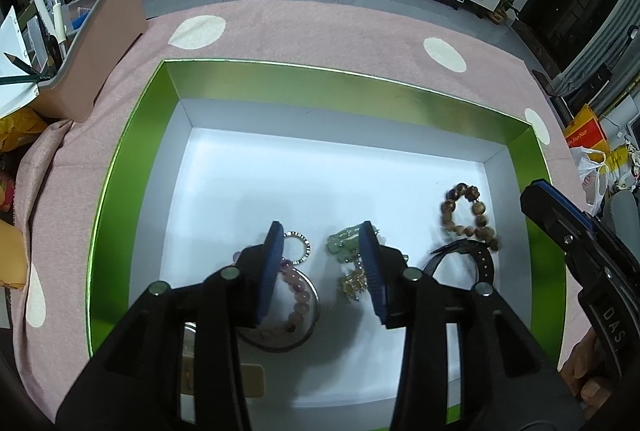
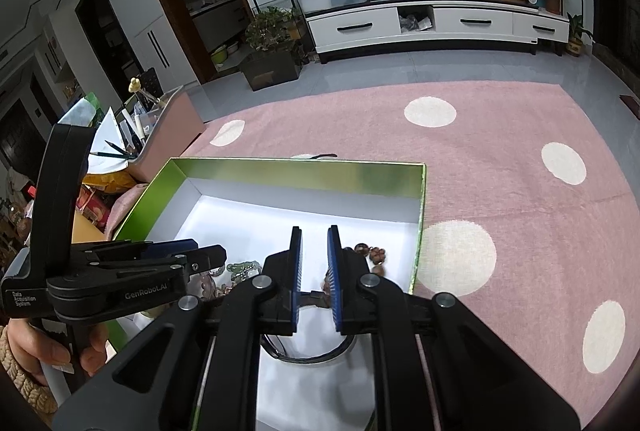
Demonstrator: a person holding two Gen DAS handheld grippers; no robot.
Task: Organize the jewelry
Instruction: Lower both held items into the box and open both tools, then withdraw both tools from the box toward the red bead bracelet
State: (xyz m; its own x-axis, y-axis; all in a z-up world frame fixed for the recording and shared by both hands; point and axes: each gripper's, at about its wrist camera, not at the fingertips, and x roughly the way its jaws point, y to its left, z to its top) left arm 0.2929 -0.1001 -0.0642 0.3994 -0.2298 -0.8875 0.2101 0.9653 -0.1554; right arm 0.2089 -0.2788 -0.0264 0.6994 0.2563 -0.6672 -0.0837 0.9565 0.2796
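Note:
A green box (image 1: pixel 132 135) with a white floor holds the jewelry. My left gripper (image 1: pixel 324 267) is open above its floor, empty. Under it lie a pink bead bracelet (image 1: pixel 300 301) inside a silver bangle (image 1: pixel 314 315), a small silver ring (image 1: pixel 298 247), a green jade piece (image 1: pixel 342 241) and a gold piece (image 1: pixel 352 283). A brown bead bracelet (image 1: pixel 468 213) and a black watch (image 1: pixel 480 259) lie to the right. My right gripper (image 2: pixel 314 271) is open with a narrow gap, empty, above the black watch (image 2: pixel 308 355) and near the brown beads (image 2: pixel 374 253).
The green box (image 2: pixel 420 215) sits on a pink cloth with white dots (image 2: pixel 500 191). A pink organizer with pencils and papers (image 1: pixel 92 43) stands at the left. A thin dark item (image 2: pixel 320 156) lies behind the box. A TV stand is far back.

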